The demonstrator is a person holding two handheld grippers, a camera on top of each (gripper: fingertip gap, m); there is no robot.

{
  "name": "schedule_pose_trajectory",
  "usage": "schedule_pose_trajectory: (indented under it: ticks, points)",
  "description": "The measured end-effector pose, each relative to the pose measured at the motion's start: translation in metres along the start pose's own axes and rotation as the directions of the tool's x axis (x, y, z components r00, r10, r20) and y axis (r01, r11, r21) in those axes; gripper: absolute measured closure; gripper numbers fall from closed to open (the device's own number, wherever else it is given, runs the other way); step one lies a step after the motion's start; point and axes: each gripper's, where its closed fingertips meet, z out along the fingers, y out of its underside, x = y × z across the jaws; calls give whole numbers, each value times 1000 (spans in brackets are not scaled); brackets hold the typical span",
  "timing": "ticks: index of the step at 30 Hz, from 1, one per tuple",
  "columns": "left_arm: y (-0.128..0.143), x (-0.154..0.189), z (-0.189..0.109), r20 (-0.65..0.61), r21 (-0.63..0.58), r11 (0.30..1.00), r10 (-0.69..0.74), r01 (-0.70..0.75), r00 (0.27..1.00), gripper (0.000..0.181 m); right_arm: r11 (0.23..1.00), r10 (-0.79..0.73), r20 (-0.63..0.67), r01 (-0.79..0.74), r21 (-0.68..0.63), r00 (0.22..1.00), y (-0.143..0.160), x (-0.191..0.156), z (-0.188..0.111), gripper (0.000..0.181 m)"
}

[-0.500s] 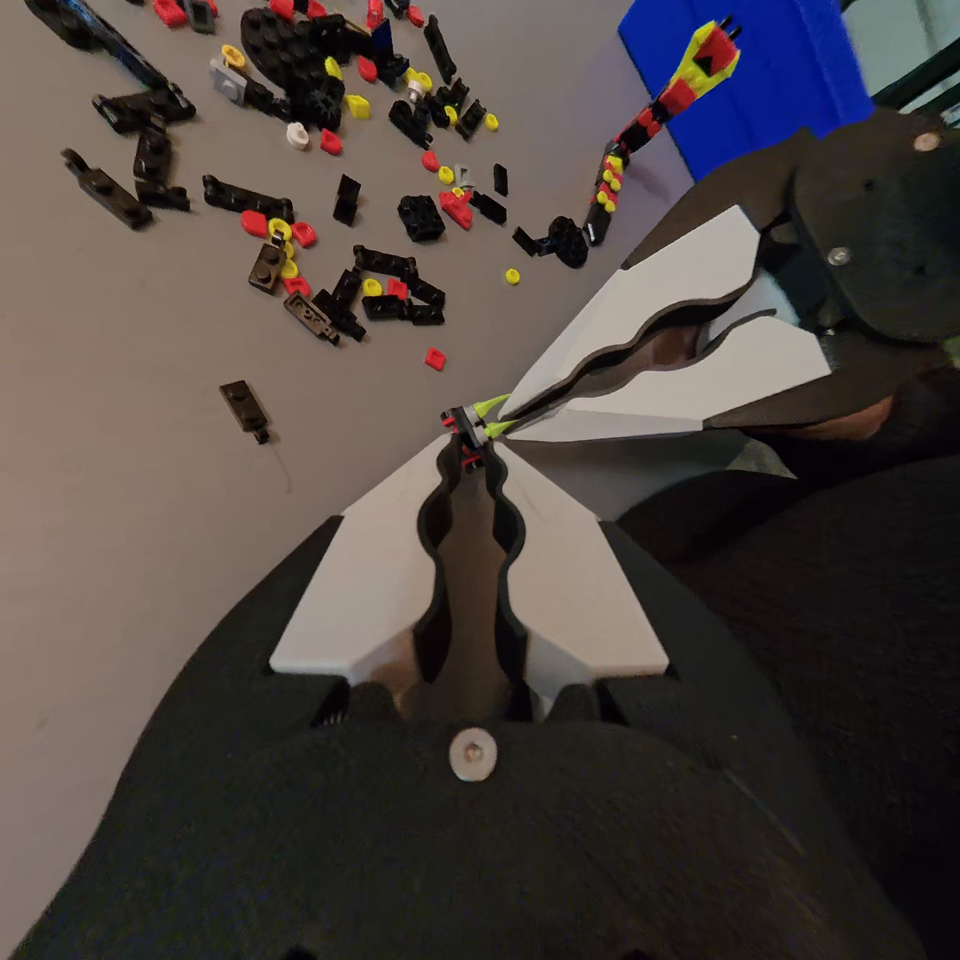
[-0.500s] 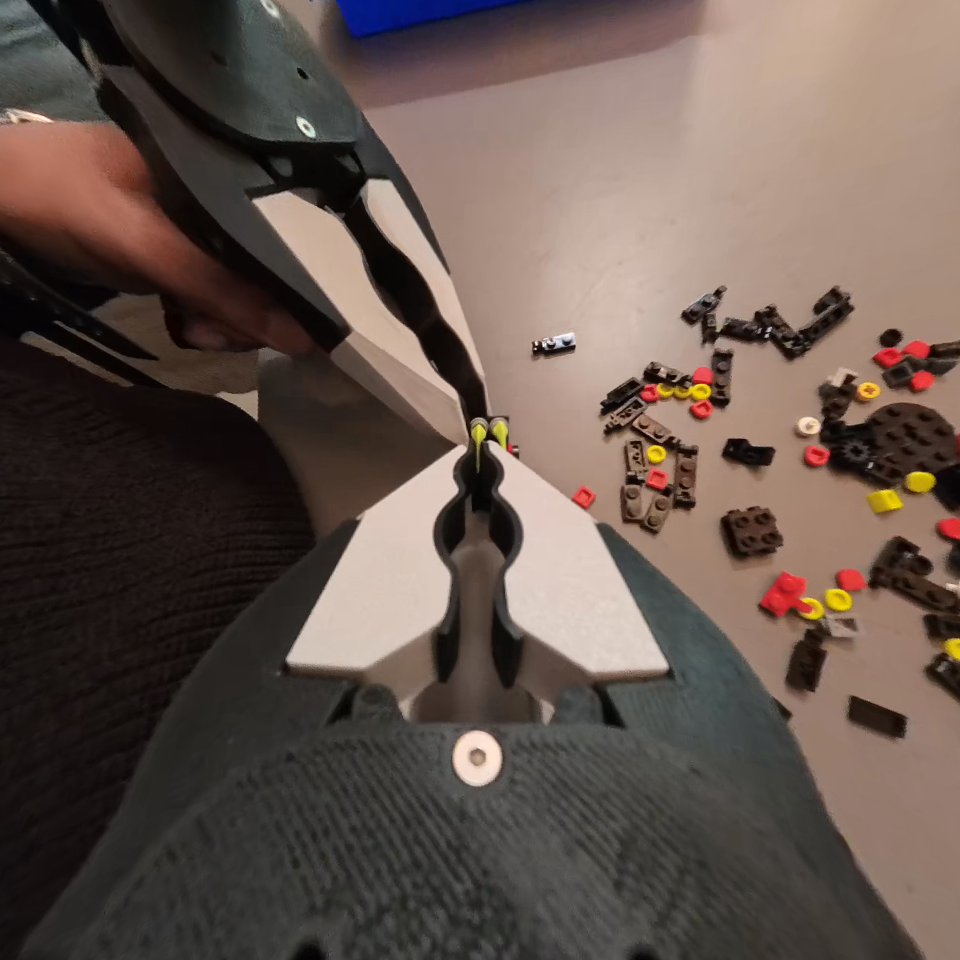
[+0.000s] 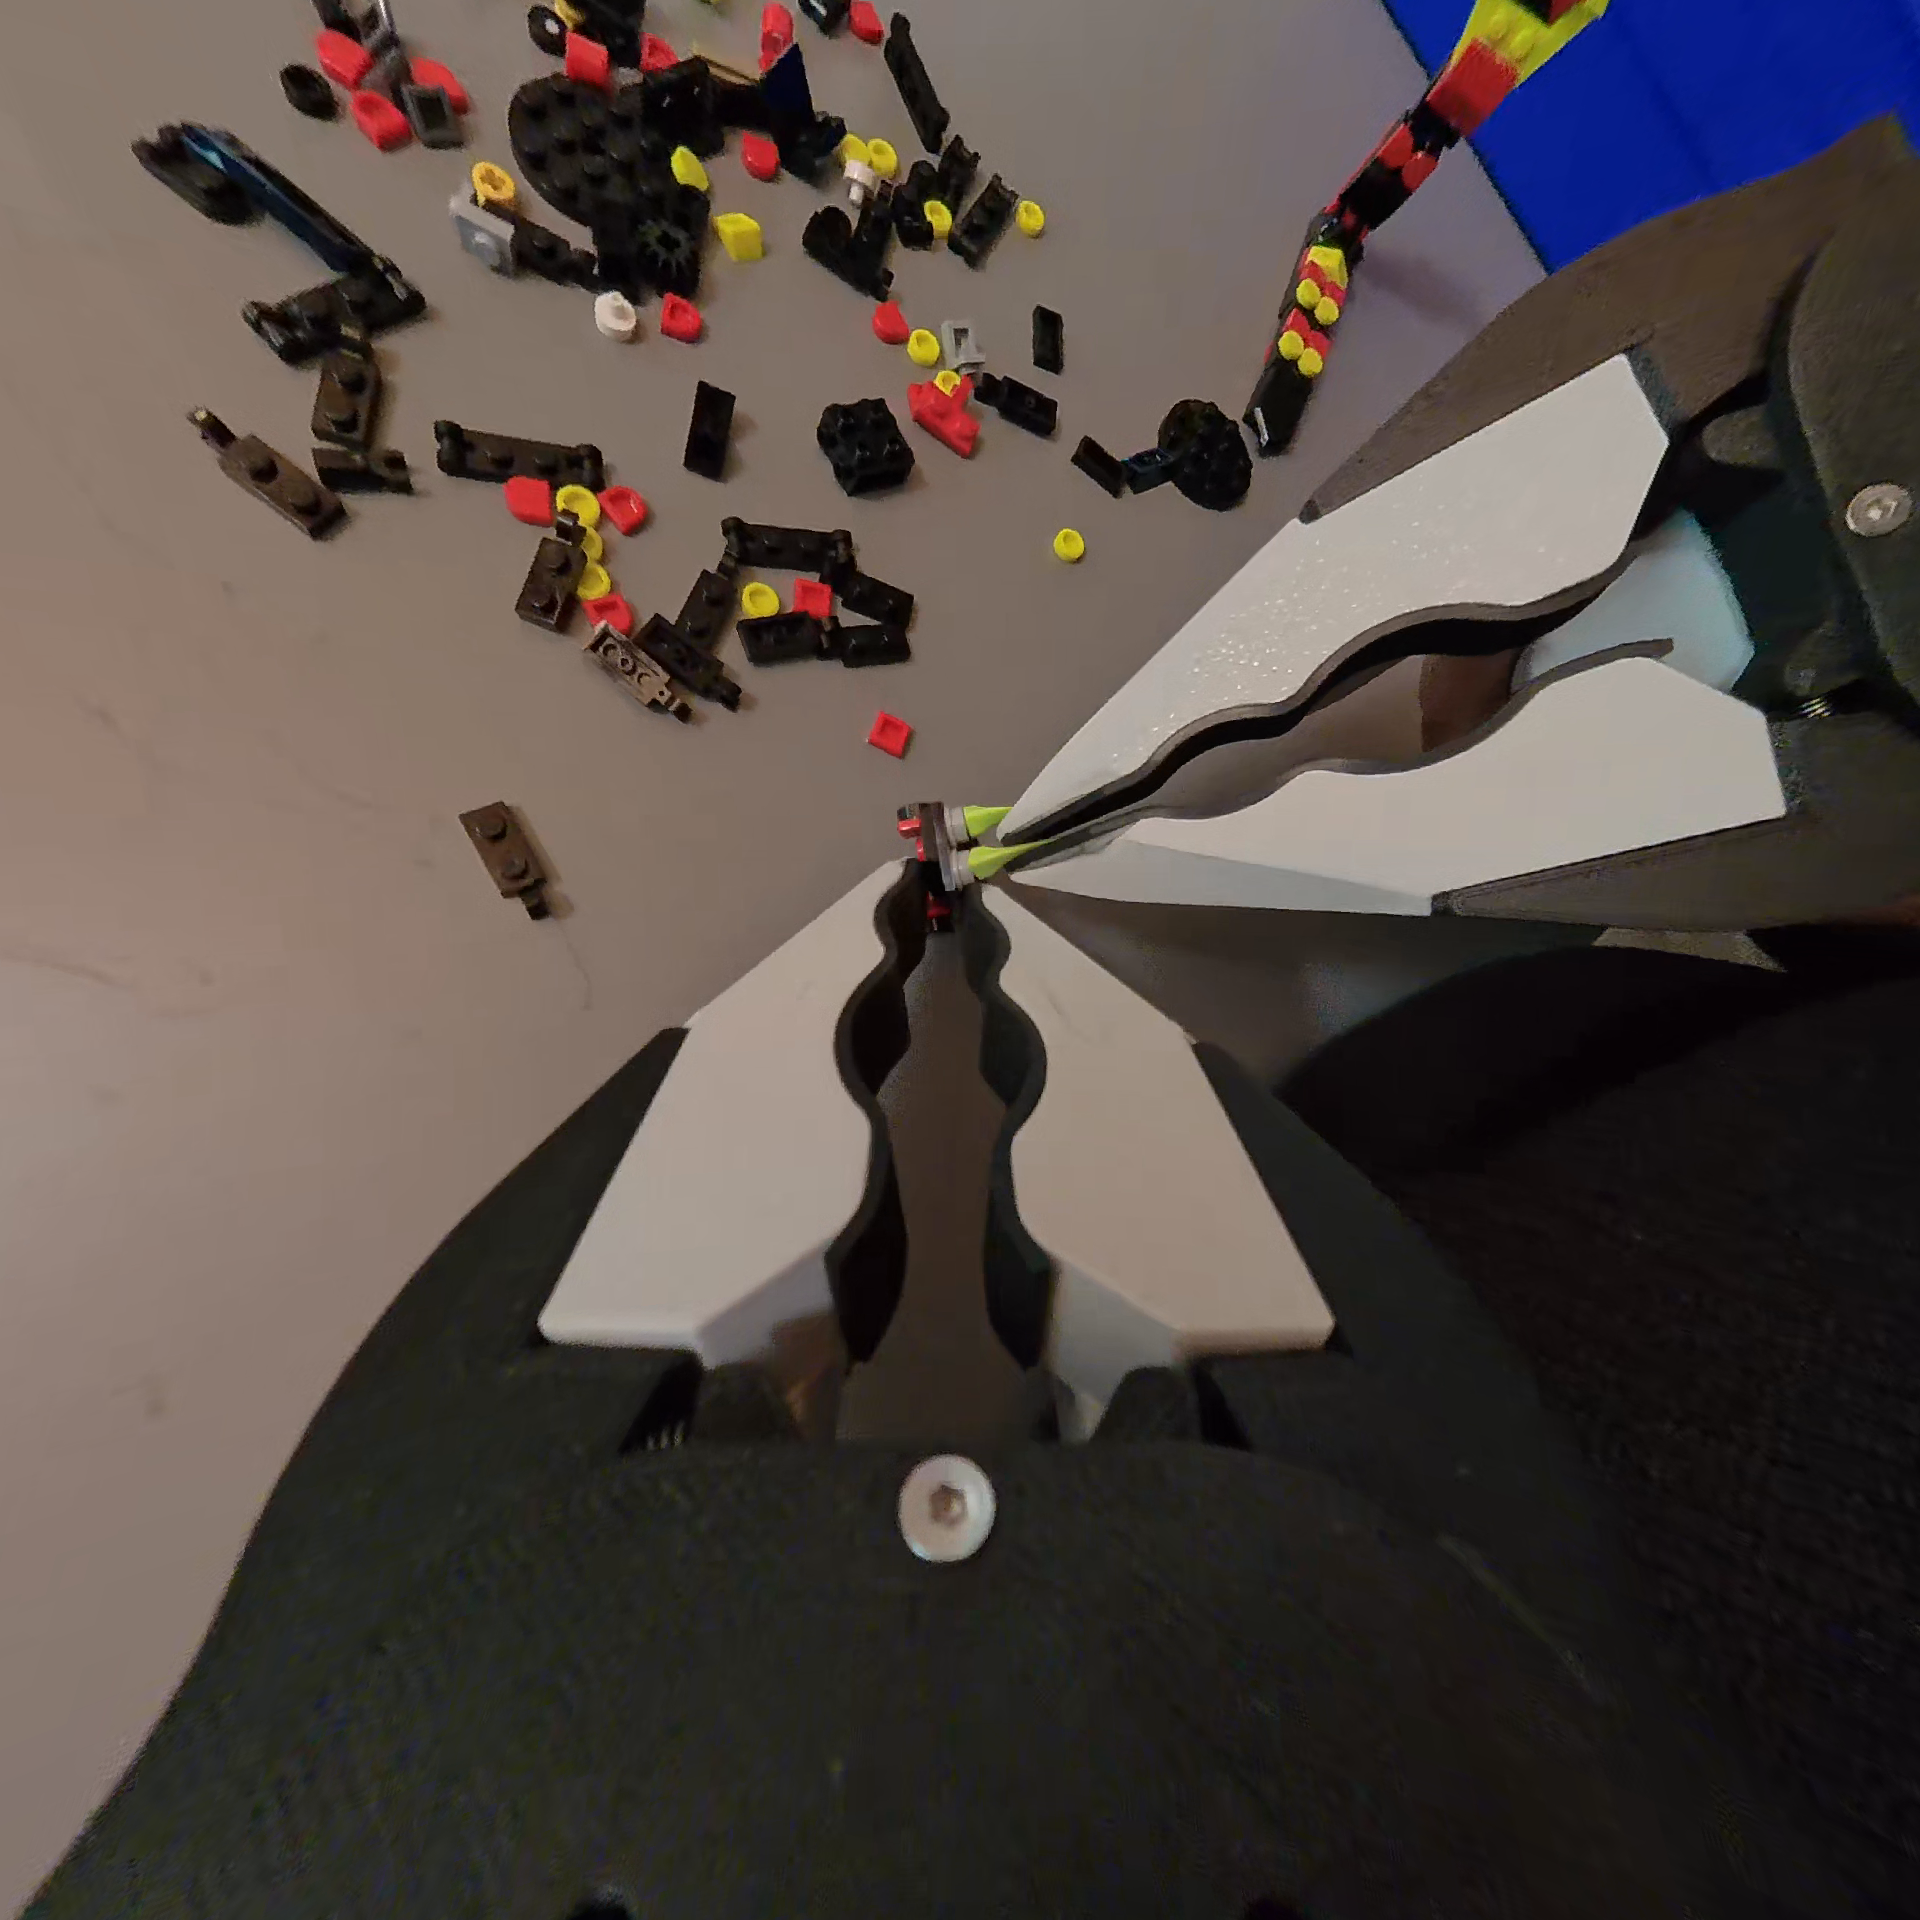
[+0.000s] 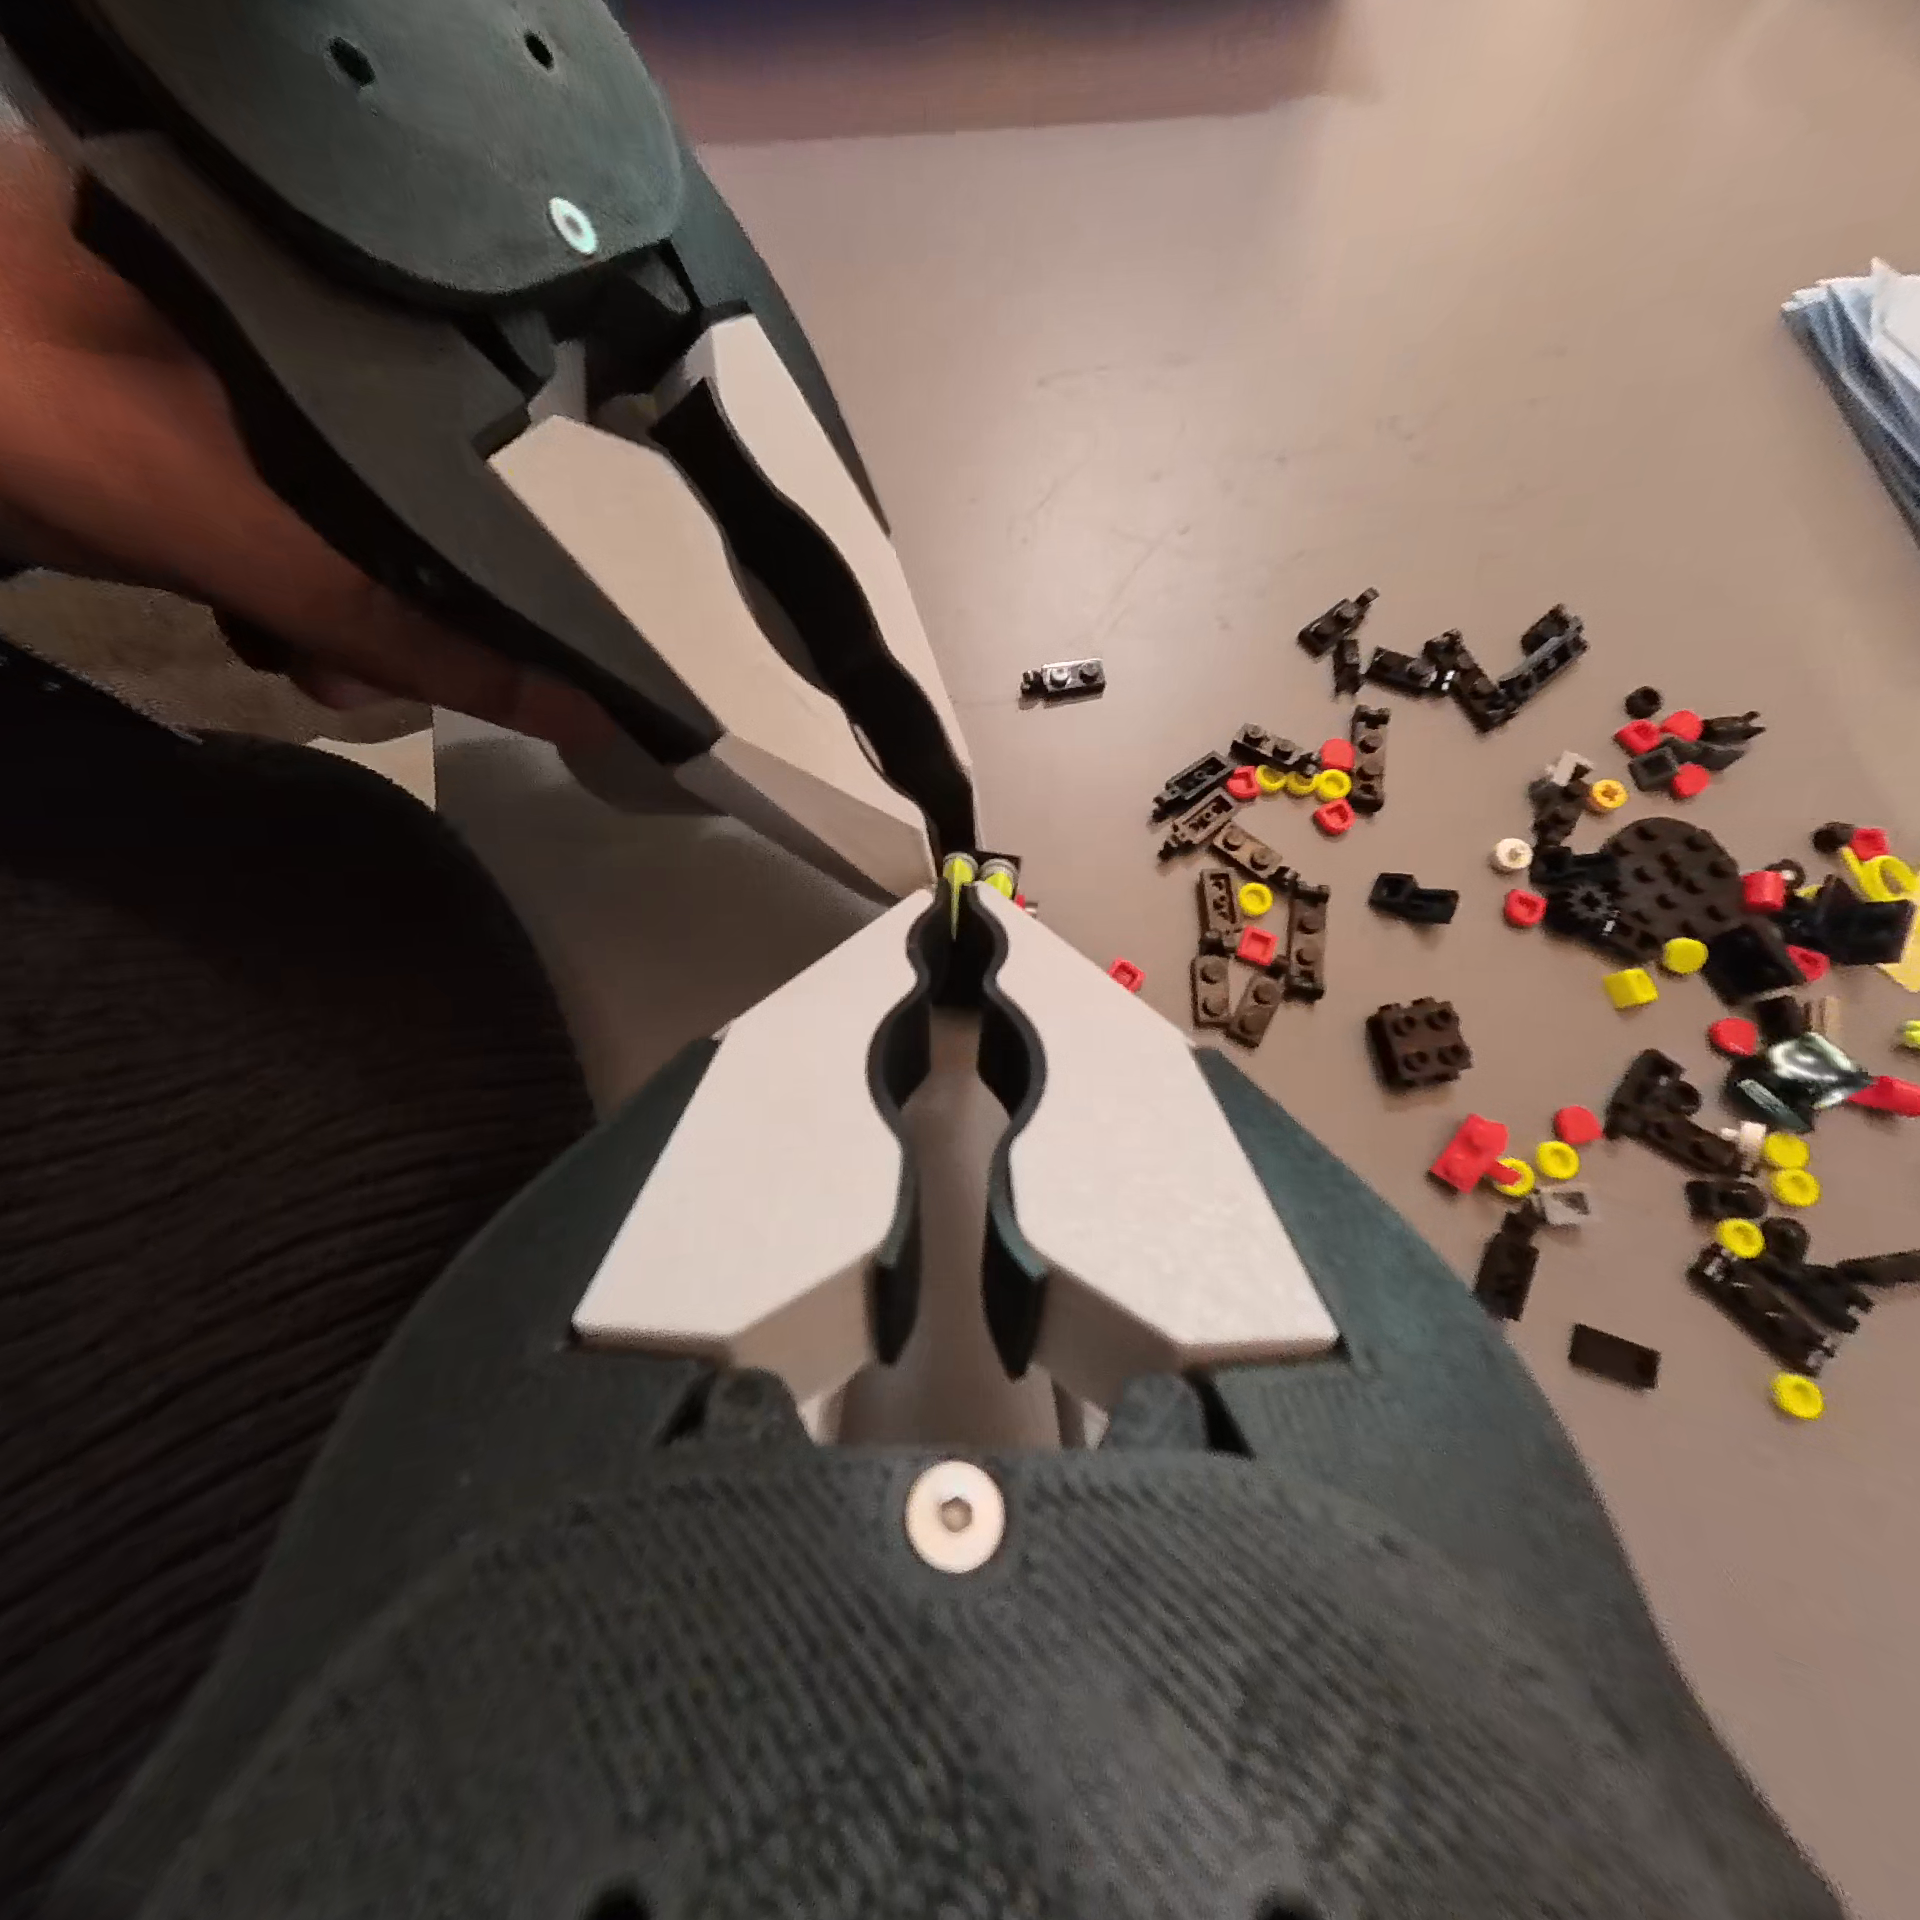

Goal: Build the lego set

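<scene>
Grey tabletop (image 3: 260, 1039) lies beneath two grippers whose tips meet above it, near its front edge. The left gripper (image 3: 940, 902) is pinching the black-and-red end of a small lego assembly (image 3: 935, 844), while the right gripper (image 4: 958, 906) is pinching one of its two lime-green spikes (image 3: 987, 840). Loose black, red and yellow lego pieces (image 3: 727, 416) lie scattered on the table beyond, well apart from the held assembly.
</scene>
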Motion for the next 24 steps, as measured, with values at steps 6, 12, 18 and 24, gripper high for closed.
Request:
schedule_pose_trajectory:
  ticks: [6,12,18,24]
  points:
    - [0,-2,1,-8,13,999,-30,30,1000,177,999,-42,-38,43,8,998,0,1,3,181]
    - [0,-2,2,-8,20,1000,-13,13,1000,178,999,-37,-27,37,-4,999,0,0,4,181]
    - [1,-1,2,-15,25,1000,10,-10,1000,178,998,-57,-48,55,-37,997,1,-2,5,181]
    - [3,-2,2,1,15,999,50,-50,999,178,997,-69,-54,67,-50,996,3,-3,6,181]
